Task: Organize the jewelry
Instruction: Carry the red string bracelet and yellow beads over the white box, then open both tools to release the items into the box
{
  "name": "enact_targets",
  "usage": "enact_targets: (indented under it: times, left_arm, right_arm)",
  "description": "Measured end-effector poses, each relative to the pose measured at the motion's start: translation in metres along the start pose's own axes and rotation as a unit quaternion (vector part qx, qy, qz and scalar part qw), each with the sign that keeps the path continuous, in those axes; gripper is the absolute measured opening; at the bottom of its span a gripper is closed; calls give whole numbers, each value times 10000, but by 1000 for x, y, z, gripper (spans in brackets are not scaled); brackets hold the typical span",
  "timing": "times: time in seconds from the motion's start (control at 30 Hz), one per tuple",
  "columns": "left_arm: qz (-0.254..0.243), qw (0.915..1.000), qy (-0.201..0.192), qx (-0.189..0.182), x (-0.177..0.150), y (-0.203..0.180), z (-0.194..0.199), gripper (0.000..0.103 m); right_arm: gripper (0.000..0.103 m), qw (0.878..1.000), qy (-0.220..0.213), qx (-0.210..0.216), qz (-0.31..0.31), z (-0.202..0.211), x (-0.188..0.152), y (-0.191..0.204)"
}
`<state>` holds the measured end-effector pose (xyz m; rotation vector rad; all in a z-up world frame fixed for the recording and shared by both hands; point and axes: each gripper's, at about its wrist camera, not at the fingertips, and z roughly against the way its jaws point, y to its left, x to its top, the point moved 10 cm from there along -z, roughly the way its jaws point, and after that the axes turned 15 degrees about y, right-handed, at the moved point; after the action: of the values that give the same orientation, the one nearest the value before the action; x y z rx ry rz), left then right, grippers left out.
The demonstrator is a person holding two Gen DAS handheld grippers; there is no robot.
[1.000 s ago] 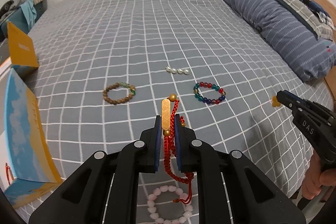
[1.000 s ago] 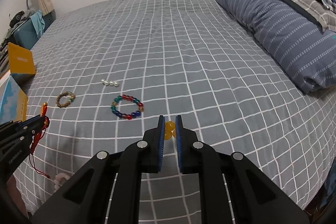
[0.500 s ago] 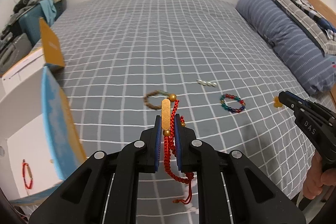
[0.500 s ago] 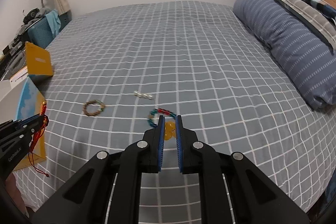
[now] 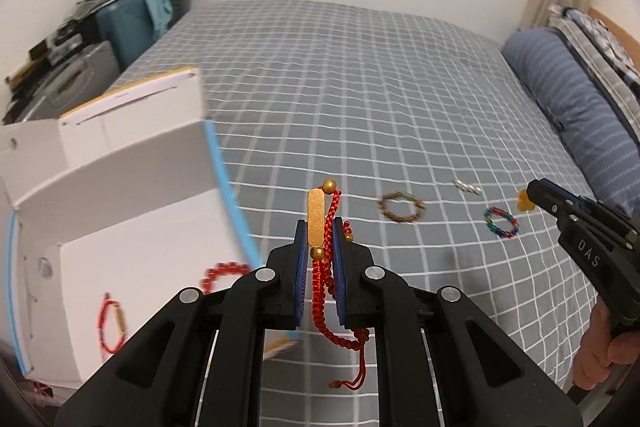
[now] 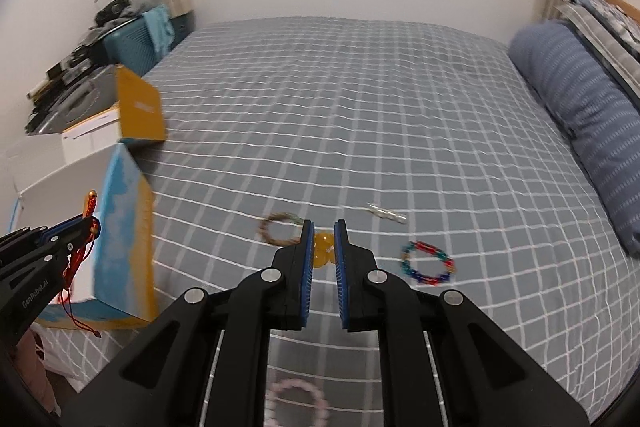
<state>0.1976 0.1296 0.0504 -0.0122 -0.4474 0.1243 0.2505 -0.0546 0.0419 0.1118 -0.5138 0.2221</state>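
Two grippers aloft | left gripper (image 5: 321, 227) clamps red cord bracelet (image 5: 325, 267) | right gripper (image 6: 322, 247) pinches amber bead piece (image 6: 322, 250)

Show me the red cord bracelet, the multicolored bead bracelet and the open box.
red cord bracelet (image 5: 317, 217): left wrist view, on its gold bar.
multicolored bead bracelet (image 6: 416, 247): right wrist view, on its upper beads.
open box (image 5: 140, 227): left wrist view, on its white inner wall.

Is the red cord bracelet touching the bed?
Apart. The left wrist view shows the red cord bracelet clamped in the left gripper, dangling above the bed.
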Motion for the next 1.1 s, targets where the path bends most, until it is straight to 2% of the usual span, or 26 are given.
enact_targets:
  times: [0.23, 0.53, 0.8, 1.1]
  left_arm:
    - [357, 9991, -80, 217, -2, 55, 21, 11]
    - [962, 9935, -92, 607, -22, 141, 37, 11]
    - [1403, 9860, 188, 877, -51, 214, 23, 11]
    - [1693, 9807, 588, 781, -86, 249, -8, 11]
  right_arm:
    - [9, 9985, -117, 264, 471, 10, 16, 76]
    - [9, 9917, -121, 630, 1115, 7, 20, 177]
    - [9, 9848, 12, 780, 1554, -5, 2, 242]
    - [9, 9802, 435, 784, 1768, -44, -23, 293]
